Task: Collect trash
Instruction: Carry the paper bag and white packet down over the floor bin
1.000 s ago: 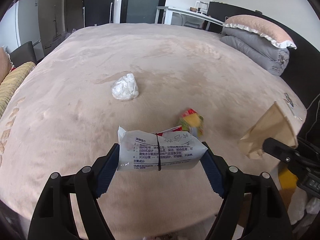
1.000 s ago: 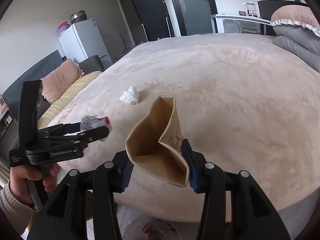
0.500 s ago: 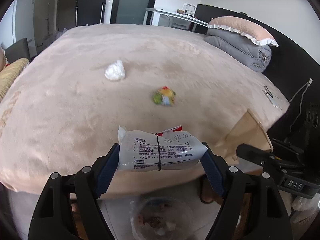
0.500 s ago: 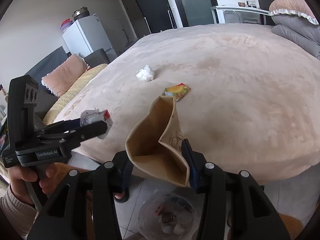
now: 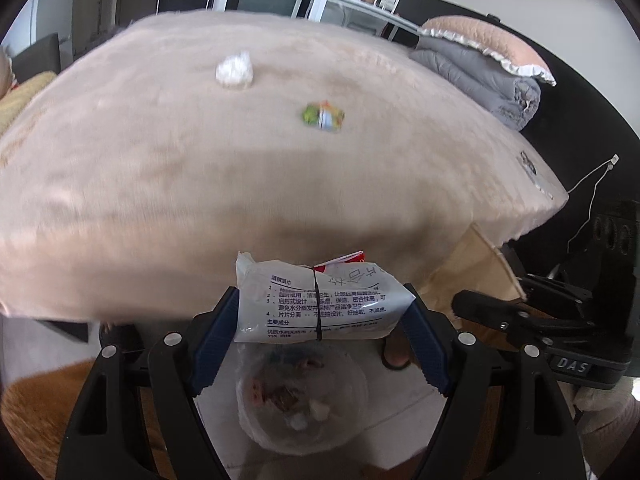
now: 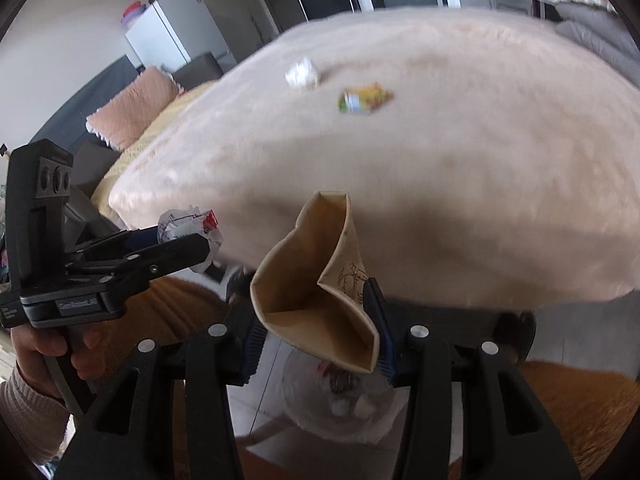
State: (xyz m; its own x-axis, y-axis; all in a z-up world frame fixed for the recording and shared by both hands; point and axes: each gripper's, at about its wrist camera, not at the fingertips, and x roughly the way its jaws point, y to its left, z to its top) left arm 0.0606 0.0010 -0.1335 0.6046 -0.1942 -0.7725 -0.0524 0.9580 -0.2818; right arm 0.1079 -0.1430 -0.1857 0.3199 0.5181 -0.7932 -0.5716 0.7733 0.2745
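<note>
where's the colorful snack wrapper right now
The colorful snack wrapper lies on the beige bed cover, just right of and nearer than the crumpled white tissue in the left wrist view, untouched by either gripper.

bin (image 5: 304, 400) mouth open below, bed (image 5: 200, 184) edge ahead

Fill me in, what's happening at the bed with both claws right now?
A person is clearing trash off the beige plush bed. The left claw grips a white printed wipes packet, and the right claw pinches a crumpled tan paper bag. Both hang past the bed's edge above a clear plastic-lined bin on the floor that already holds scraps. A crumpled white tissue and a green-yellow snack wrapper lie uncollected on the bed.
</note>
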